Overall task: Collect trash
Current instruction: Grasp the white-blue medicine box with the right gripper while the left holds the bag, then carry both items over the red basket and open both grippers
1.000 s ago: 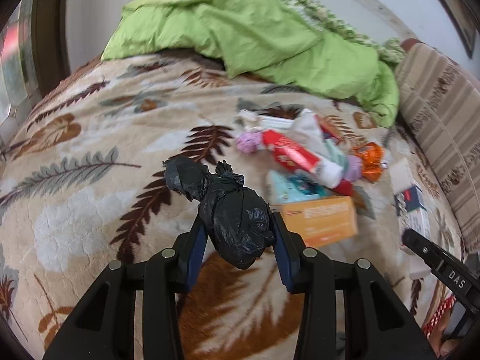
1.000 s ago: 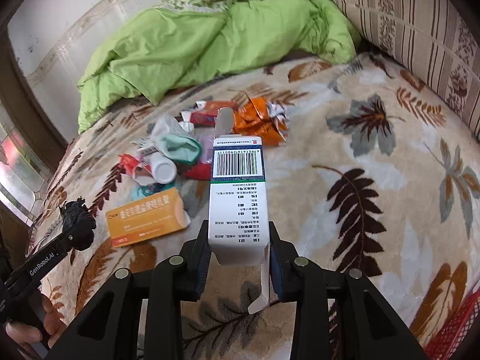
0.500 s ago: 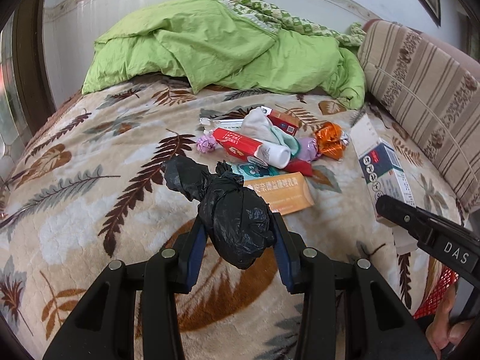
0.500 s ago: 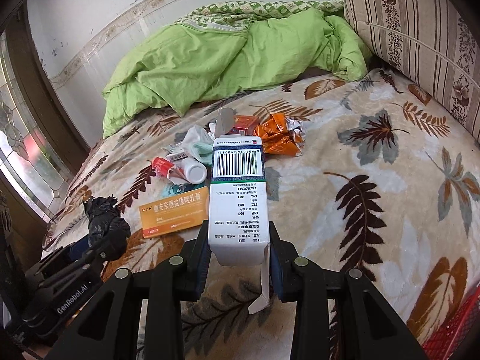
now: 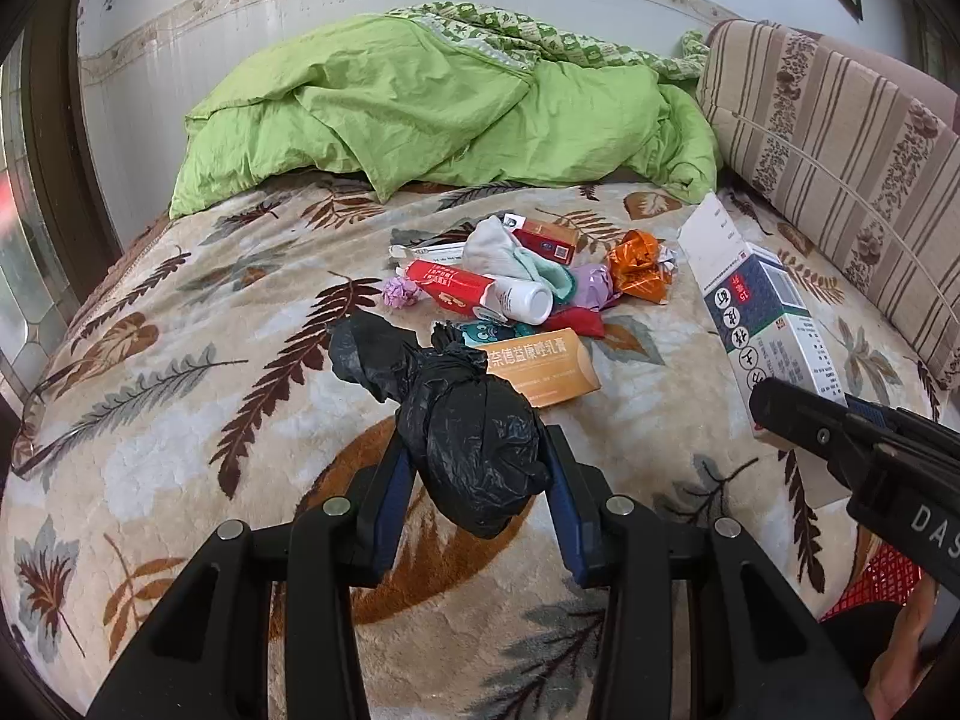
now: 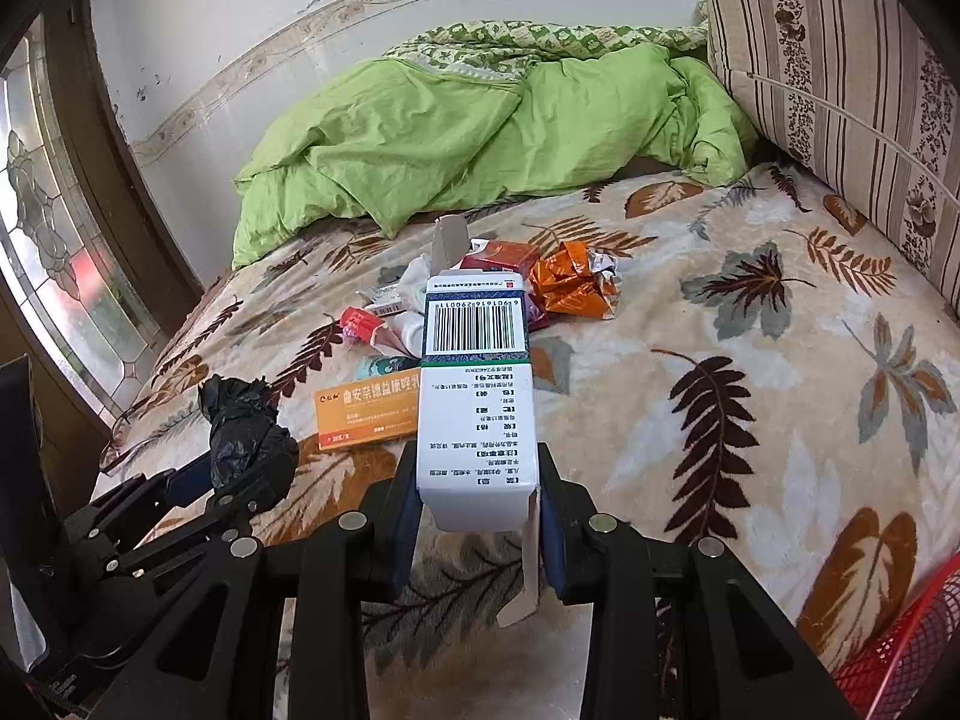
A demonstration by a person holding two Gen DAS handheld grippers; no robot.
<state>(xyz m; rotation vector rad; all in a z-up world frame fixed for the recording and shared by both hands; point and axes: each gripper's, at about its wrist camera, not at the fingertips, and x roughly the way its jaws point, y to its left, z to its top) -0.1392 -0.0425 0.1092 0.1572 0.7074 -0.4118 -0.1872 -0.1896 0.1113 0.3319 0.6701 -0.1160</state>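
**Both grippers loaded, rest of trash on the bed**

My left gripper [image 5: 480,468] clamps a knotted black plastic bag [image 5: 474,444]; my right gripper [image 6: 477,498] pinches a tall white-and-blue cardboard box [image 6: 477,396] near its bottom. The box may tip out, I think, because its loose flap hangs down. Its barcode reads 6901616290011. More trash lies ahead, with an orange flat carton [image 5: 540,366].

A bedroom in a home. A bed [image 5: 180,396] with a leaf-patterned plush blanket fills the frame. A rumpled green quilt [image 5: 420,102] lies at the top centre, a striped cushion [image 5: 840,138] at the upper right, a patterned glass window [image 6: 48,228] at the left edge, and a bordered wall [image 6: 240,18] behind.
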